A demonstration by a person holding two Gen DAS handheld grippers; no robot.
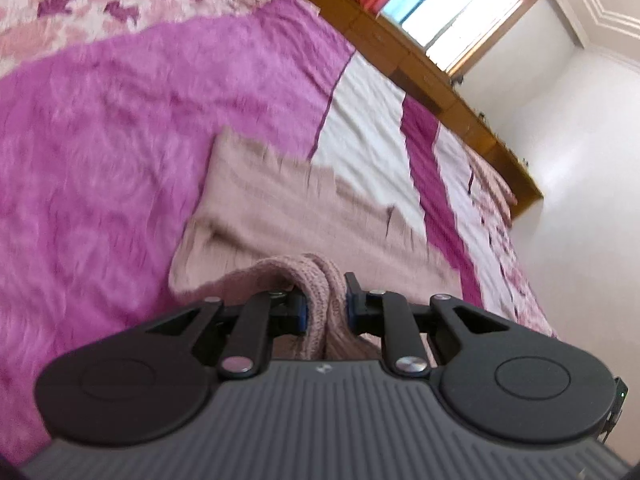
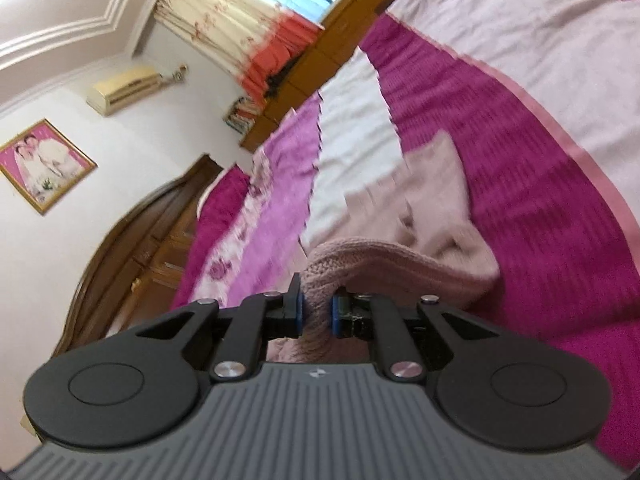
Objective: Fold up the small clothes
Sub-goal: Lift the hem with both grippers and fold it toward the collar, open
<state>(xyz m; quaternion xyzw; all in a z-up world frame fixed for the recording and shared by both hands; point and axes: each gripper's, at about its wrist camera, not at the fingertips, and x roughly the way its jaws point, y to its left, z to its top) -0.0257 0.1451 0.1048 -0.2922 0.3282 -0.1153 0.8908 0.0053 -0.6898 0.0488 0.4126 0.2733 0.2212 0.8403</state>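
A dusty-pink knitted garment [image 1: 280, 208] lies on the bed, its far part flat on the cover. My left gripper [image 1: 326, 308] is shut on a bunched ribbed edge of it, lifted off the bed. In the right wrist view the same garment [image 2: 432, 200] stretches away over the cover. My right gripper [image 2: 316, 314] is shut on another bunched ribbed edge, also lifted. Both views are blurred by motion.
The bed cover [image 1: 120, 140] has magenta, white and flowered stripes. A wooden headboard [image 2: 132, 248] stands at one side and a wooden ledge [image 1: 440, 80] under the window runs along the far edge. White walls lie beyond.
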